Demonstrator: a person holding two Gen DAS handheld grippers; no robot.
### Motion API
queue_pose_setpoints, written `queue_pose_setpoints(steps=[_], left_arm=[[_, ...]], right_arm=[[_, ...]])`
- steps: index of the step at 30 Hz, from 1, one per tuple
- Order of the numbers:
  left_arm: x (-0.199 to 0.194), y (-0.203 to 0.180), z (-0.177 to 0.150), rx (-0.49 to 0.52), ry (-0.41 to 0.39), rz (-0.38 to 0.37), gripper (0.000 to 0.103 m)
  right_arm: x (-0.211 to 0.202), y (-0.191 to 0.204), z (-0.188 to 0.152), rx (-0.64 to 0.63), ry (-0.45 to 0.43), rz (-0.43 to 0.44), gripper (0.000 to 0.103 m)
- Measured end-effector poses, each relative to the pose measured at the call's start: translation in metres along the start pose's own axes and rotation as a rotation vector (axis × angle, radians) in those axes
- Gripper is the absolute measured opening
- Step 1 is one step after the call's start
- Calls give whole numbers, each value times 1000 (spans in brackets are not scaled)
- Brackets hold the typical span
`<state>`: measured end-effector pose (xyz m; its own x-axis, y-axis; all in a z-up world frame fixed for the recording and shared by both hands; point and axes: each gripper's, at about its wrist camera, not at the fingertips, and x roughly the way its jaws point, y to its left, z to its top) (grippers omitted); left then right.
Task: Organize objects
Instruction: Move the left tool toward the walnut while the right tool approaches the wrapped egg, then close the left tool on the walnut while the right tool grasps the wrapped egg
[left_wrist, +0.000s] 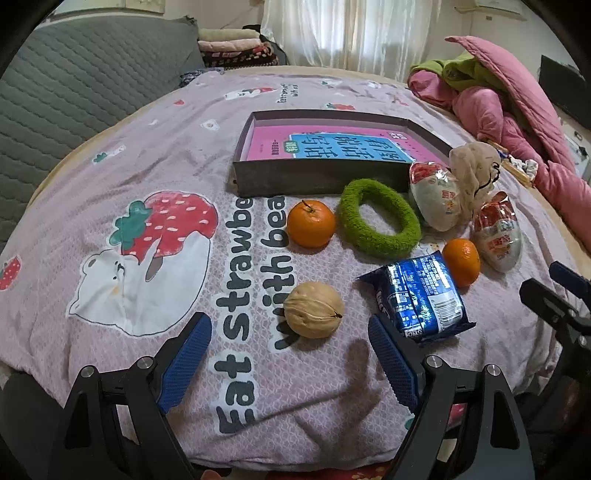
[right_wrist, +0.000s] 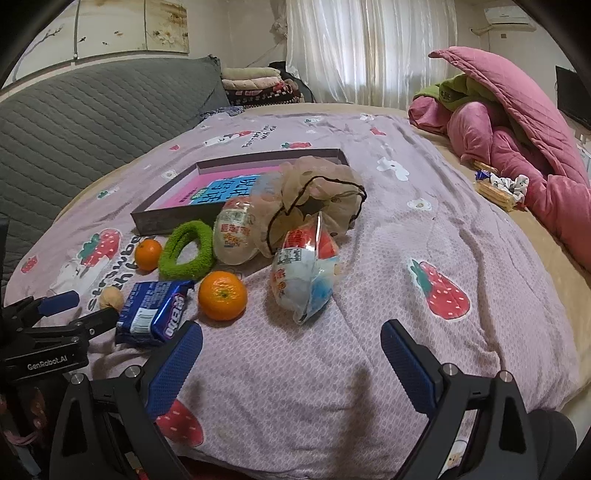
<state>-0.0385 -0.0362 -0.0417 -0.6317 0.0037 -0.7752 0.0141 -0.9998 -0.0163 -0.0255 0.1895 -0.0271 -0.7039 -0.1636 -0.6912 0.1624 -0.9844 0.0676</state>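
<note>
A shallow dark box (left_wrist: 317, 181) (right_wrist: 166, 218) with a pink and blue book inside lies on the bed. In front of it are two oranges (left_wrist: 311, 223) (left_wrist: 461, 261) (right_wrist: 222, 295) (right_wrist: 147, 254), a green fuzzy ring (left_wrist: 380, 218) (right_wrist: 186, 249), a walnut (left_wrist: 314, 309) (right_wrist: 112, 297), a blue Oreo pack (left_wrist: 419, 295) (right_wrist: 153, 314), two wrapped snack packs (left_wrist: 437, 195) (left_wrist: 498, 236) (right_wrist: 304, 277) (right_wrist: 236, 236) and a beige mesh pouch (left_wrist: 474, 166) (right_wrist: 317, 192). My left gripper (left_wrist: 290, 345) is open, just short of the walnut. My right gripper (right_wrist: 291, 349) is open and empty, below the nearer snack pack.
The bed has a lilac strawberry-print cover (left_wrist: 147, 177) (right_wrist: 443, 221). Pink and green bedding (left_wrist: 517, 110) (right_wrist: 517, 122) is piled at the far right. A grey quilted headboard (left_wrist: 74, 81) (right_wrist: 92, 110) stands at the left. Folded blankets (right_wrist: 258, 85) lie at the back.
</note>
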Motion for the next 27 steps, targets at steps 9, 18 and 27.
queue_pose_setpoints(steps=[9, 18, 27], left_arm=[[11, -2, 4, 13, -6, 10, 87], [24, 1, 8, 3, -1, 14, 87], [28, 0, 8, 9, -14, 11, 87]], right_arm=[[13, -15, 13, 47, 0, -22, 96], [34, -16, 26, 37, 19, -19, 89], [50, -13, 29, 34, 37, -3, 84]])
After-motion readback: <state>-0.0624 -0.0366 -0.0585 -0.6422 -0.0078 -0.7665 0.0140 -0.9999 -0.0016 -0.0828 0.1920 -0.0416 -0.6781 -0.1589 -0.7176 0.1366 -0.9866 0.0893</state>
